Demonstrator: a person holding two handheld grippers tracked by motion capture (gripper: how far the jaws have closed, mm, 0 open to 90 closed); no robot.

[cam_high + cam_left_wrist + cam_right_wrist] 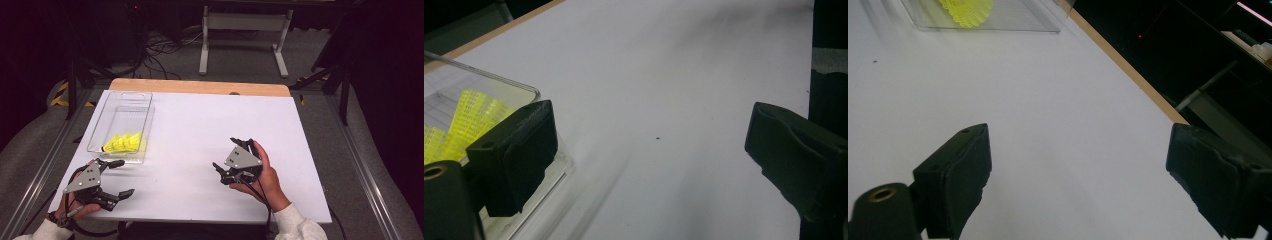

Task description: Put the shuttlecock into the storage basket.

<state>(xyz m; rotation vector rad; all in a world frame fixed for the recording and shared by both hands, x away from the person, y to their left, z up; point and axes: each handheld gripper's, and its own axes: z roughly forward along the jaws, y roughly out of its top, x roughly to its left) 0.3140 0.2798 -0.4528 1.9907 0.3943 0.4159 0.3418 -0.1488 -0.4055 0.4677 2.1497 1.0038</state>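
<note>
one clear tray [131, 100] beside left claw [121, 178]

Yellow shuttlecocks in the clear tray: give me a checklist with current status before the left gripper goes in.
1. Left gripper open: ok, jaws wide apart.
2. Left gripper empty: ok.
3. Yellow shuttlecocks inside the clear tray: ok, bunched at its near end.
4. Left gripper close to the tray: ok, one jaw by its near corner.
5. Right gripper out of the way: ok, open, empty, mid-table.
6. Number of shuttlecocks: cannot tell, they overlap.
</note>
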